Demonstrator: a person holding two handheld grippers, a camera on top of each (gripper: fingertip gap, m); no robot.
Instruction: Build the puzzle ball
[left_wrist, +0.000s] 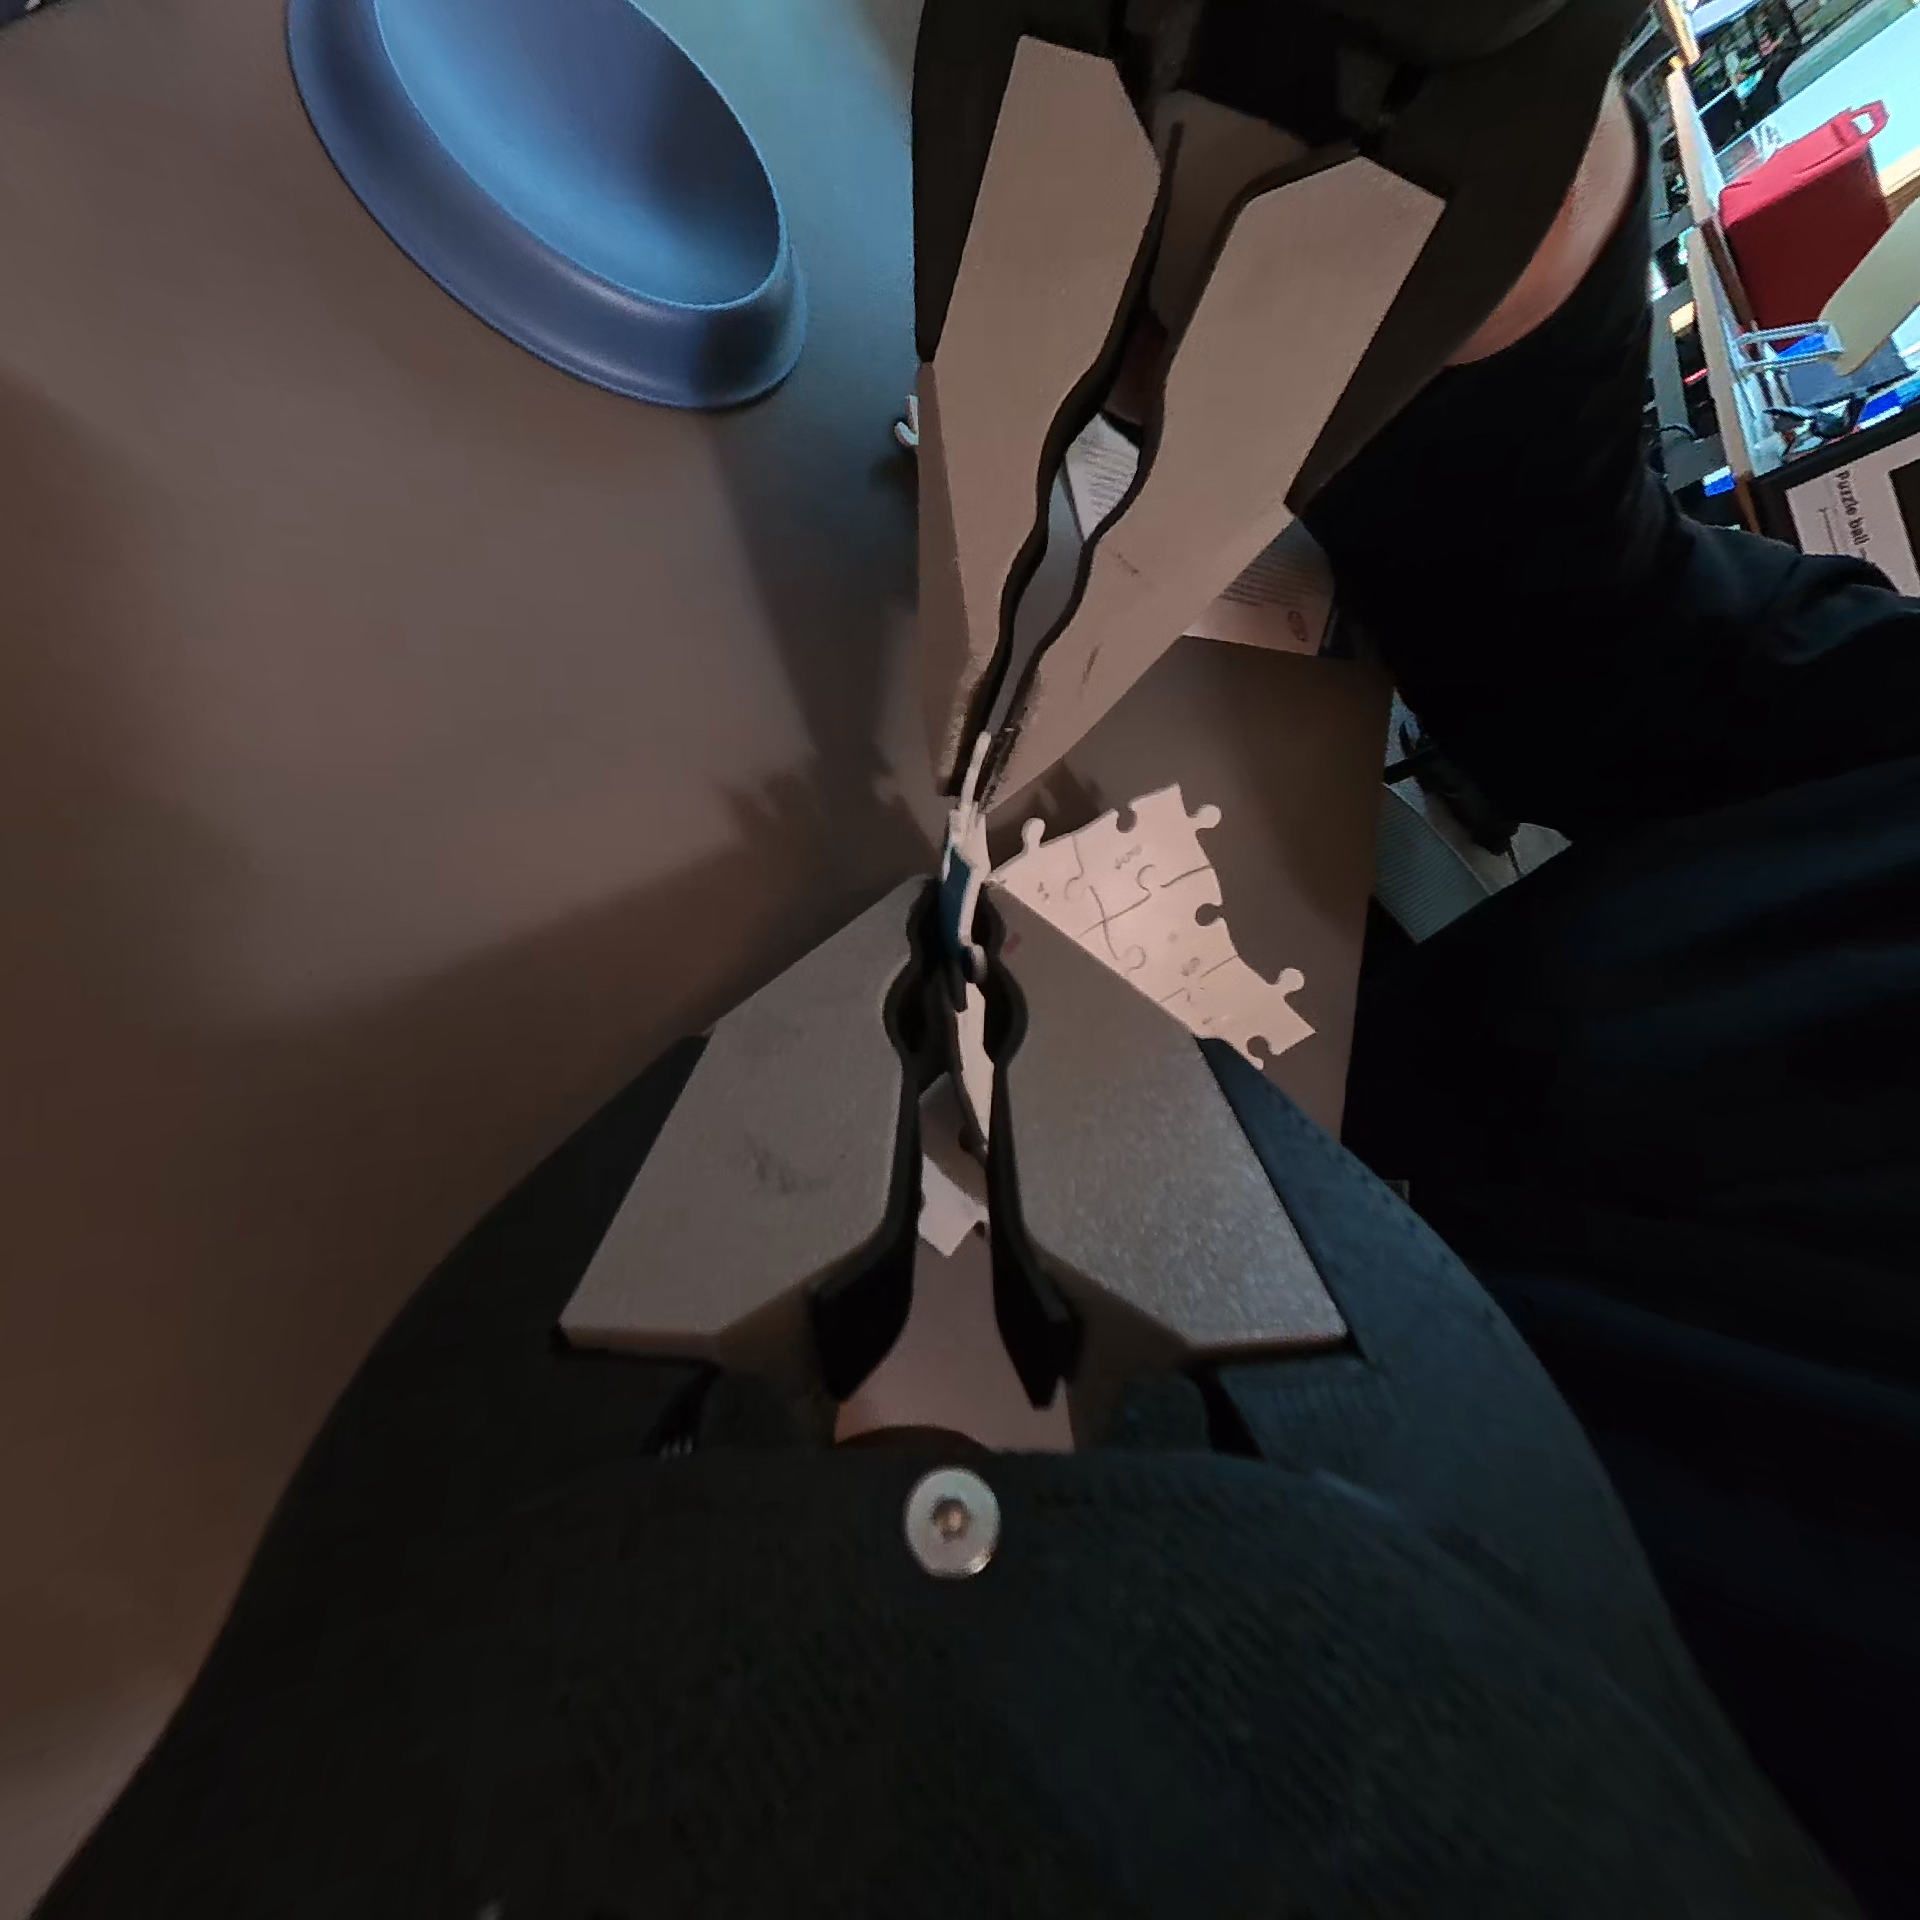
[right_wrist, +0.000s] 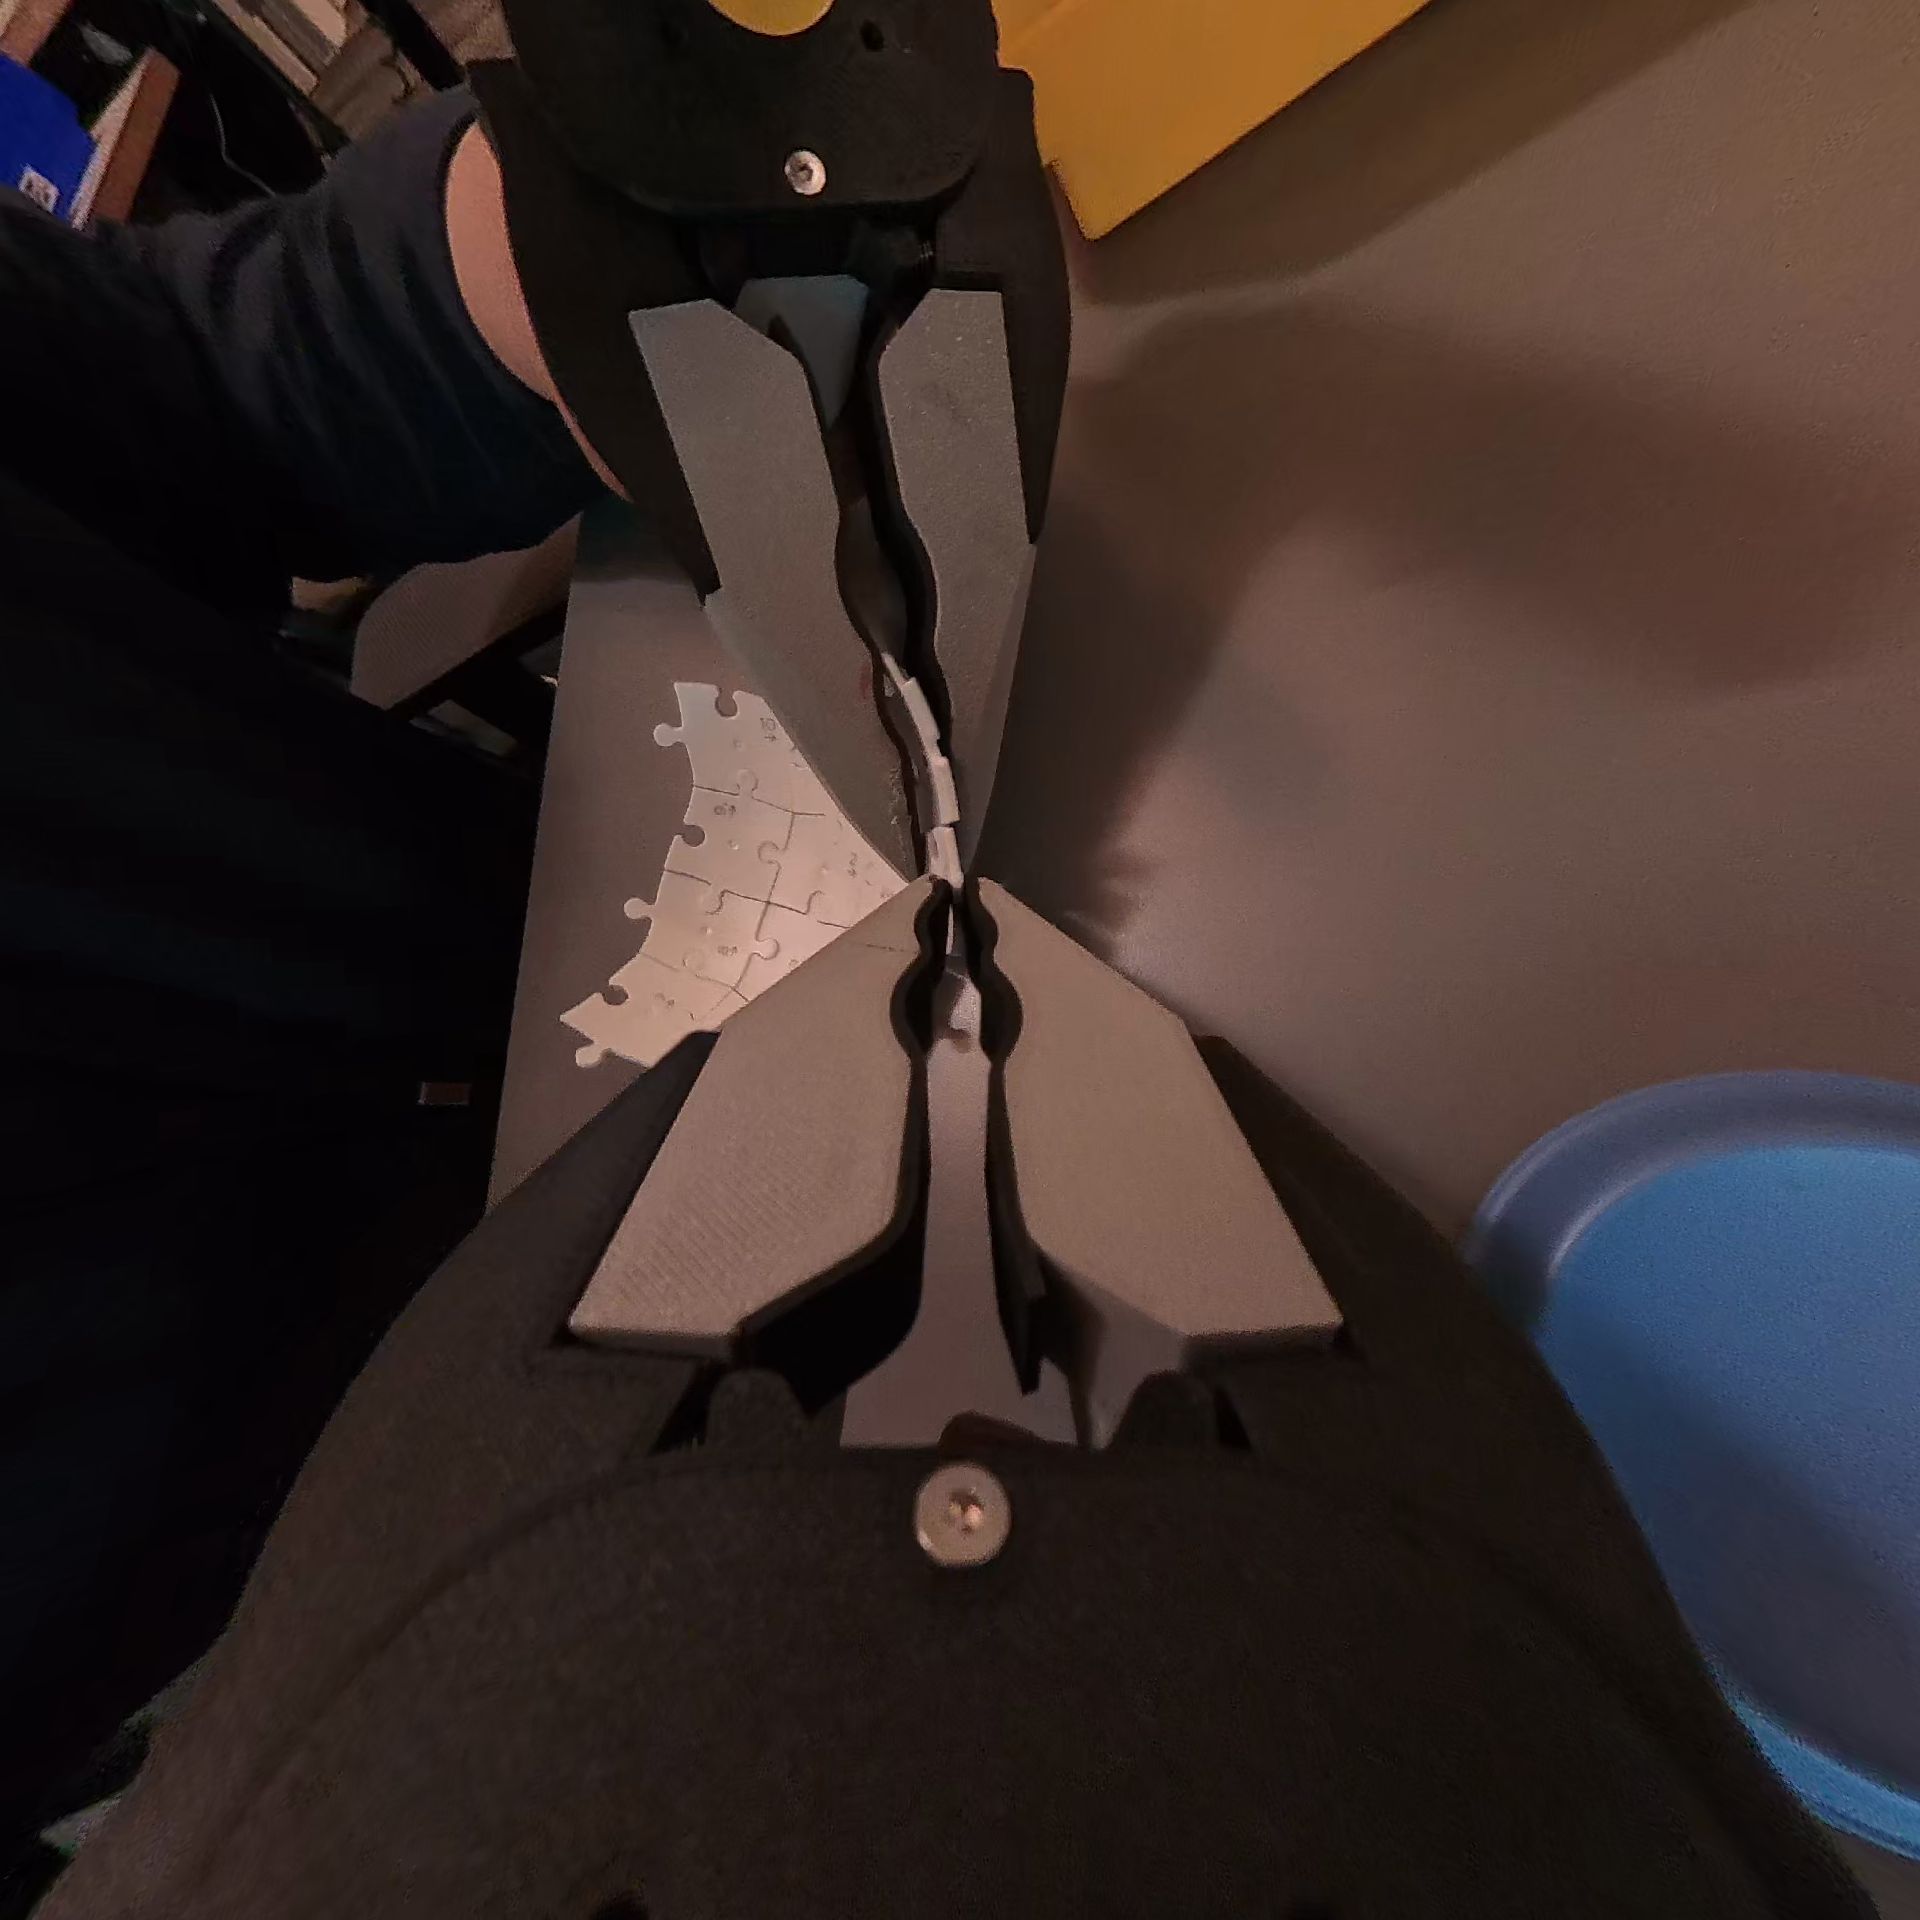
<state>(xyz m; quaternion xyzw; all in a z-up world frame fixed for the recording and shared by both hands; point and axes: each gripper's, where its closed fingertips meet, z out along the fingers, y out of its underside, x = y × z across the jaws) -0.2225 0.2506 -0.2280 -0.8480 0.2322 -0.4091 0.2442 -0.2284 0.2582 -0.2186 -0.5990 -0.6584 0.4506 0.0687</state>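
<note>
My left gripper (left_wrist: 956, 909) is shut on a short curved strip of white puzzle pieces (right_wrist: 921, 727), seen edge-on between its fingers. My right gripper (right_wrist: 954, 896) is shut on a single white puzzle piece (left_wrist: 975, 784). The two grippers meet tip to tip above the table, and the piece touches the end of the strip (left_wrist: 956, 883). In the left wrist view the right gripper (left_wrist: 977, 769) comes in from the top. In the right wrist view the left gripper (right_wrist: 940, 857) comes in from the top. A flat, curved assembled section of white pieces (left_wrist: 1174, 914) (right_wrist: 727, 883) lies on the table below them.
A blue bowl (left_wrist: 540, 177) (right_wrist: 1714, 1351) stands on the grey-brown table (left_wrist: 364, 675). A yellow sheet (right_wrist: 1195, 94) lies at the far side. The person's dark sleeves (right_wrist: 260, 343) and the table edge are beside the assembled section. Papers (left_wrist: 1278, 582) lie behind the right gripper.
</note>
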